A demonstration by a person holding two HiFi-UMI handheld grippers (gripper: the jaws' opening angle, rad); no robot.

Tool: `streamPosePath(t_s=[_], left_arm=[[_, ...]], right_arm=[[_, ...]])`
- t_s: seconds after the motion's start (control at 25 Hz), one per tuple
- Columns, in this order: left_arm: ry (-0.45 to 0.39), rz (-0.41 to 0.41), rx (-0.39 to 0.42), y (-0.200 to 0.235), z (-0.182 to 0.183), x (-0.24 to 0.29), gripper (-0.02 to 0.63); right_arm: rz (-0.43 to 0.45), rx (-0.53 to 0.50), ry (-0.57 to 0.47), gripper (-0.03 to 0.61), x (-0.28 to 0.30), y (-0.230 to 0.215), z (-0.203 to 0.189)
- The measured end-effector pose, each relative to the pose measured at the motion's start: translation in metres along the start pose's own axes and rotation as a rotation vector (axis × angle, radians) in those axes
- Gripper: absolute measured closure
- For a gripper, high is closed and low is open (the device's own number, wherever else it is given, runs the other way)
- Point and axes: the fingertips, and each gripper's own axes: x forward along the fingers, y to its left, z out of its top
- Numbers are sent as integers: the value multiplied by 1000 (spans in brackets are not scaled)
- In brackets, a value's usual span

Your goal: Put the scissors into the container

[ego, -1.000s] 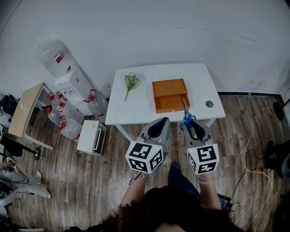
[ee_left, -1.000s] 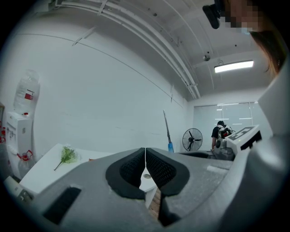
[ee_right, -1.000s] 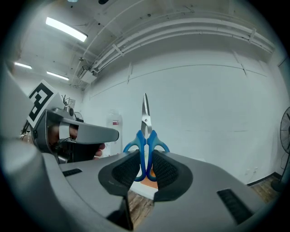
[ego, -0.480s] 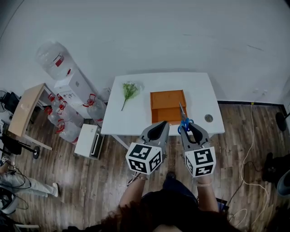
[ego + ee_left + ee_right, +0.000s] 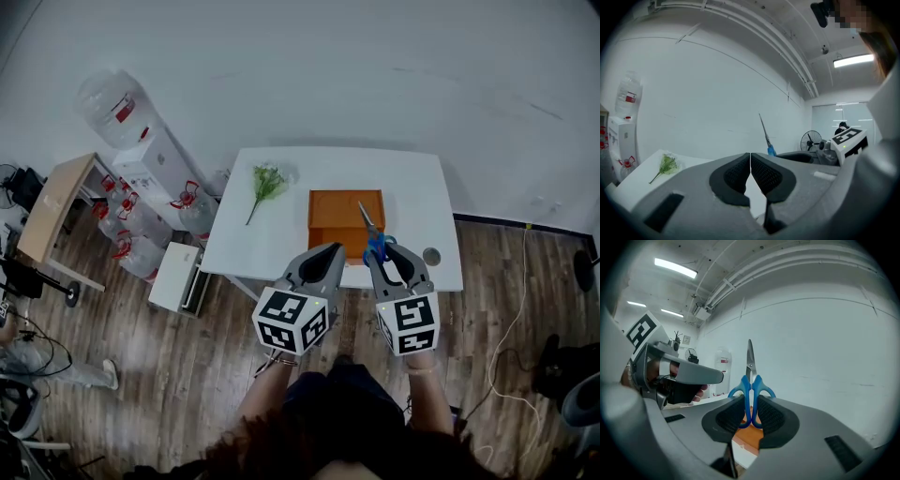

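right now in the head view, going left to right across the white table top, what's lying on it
green sprig → orange container → small round grey disc

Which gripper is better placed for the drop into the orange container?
Right. The right gripper has its jaws clamped on the blue-handled scissors, blades pointing toward the orange container. The left gripper is shut and empty.

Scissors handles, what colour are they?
Blue; the scissors handles show best in the right gripper view.
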Motion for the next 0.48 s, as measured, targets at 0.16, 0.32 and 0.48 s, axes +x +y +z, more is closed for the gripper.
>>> streamPosePath(t_s=[0.16,0.32,0.48], left_arm=[[3,30,-5,8,-1,1,595],[2,49,-14,19,-1,2,595],[1,60,-18,32,0,7,594]], right_arm=[[24,-23,13,500,13,-2,-3],[47,-58,38,500,26,-1,-8],[54,-73,60,500,41,-6,-13]])
